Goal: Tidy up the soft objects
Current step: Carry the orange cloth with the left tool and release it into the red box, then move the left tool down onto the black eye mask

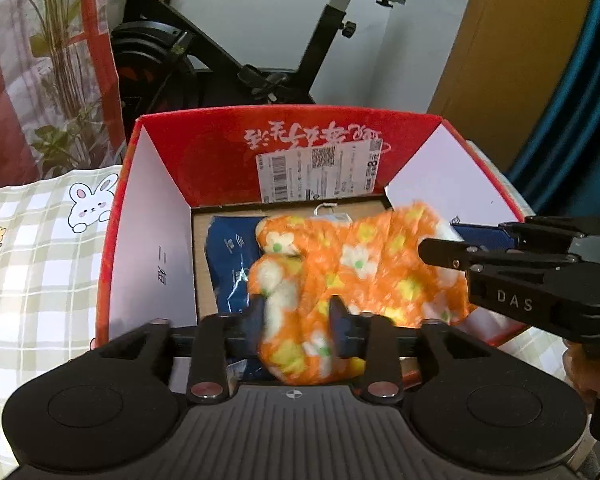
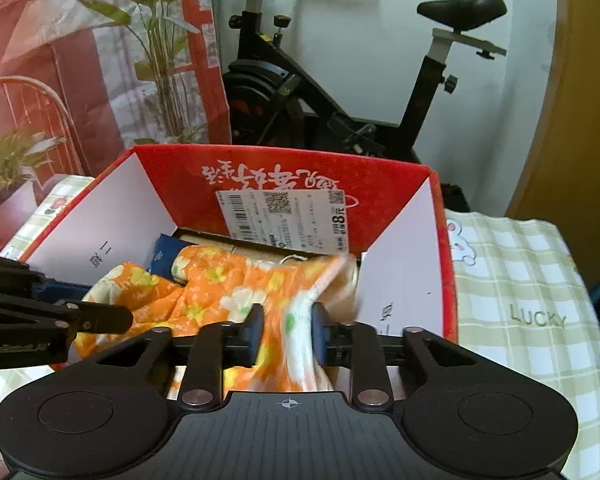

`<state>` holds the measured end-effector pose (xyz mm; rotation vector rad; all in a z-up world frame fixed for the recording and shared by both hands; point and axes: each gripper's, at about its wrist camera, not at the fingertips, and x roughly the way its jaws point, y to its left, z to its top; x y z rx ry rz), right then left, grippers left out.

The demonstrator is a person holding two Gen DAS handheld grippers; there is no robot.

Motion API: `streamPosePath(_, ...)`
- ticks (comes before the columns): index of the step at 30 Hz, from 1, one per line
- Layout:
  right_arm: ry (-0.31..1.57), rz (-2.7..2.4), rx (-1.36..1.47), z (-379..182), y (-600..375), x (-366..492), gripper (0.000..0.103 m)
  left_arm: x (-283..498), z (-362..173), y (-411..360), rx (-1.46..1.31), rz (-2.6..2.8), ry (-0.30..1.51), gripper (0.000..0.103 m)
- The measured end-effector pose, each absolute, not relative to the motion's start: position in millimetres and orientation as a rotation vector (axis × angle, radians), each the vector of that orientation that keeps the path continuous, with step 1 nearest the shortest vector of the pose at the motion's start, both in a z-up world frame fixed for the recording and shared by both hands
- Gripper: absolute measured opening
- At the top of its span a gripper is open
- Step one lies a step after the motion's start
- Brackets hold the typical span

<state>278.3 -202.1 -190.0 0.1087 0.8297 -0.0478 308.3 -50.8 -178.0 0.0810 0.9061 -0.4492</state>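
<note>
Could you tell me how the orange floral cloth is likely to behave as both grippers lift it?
The orange floral cloth bunches and folds, so it's probably floppy and will sag between left gripper and right gripper. It looks light, unlikely to slip.

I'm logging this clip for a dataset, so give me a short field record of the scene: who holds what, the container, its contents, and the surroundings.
left gripper: shut on orange floral cloth
right gripper: shut on the same cloth, at its other end
cloth position: bunched, hanging over the open red cardboard box
box contents: blue packet on the bottom, partly under the cloth
box marking: white shipping label on the far inner wall
surface: green checked tablecloth with bunny print
background: black exercise bike, potted plant
</note>
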Motion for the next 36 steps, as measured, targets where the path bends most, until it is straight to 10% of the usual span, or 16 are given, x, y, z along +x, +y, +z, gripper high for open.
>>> streamPosePath(21,0.635,0.147,0.06,-119,-172,173,0.043,210,-115,-11,-0.034,-0.476,0.741,0.05)
streamPosePath(36,0.731,0.181,-0.005,-176,-129,71,0.042,120,-201,26,-0.198,-0.443,0.921,0.05)
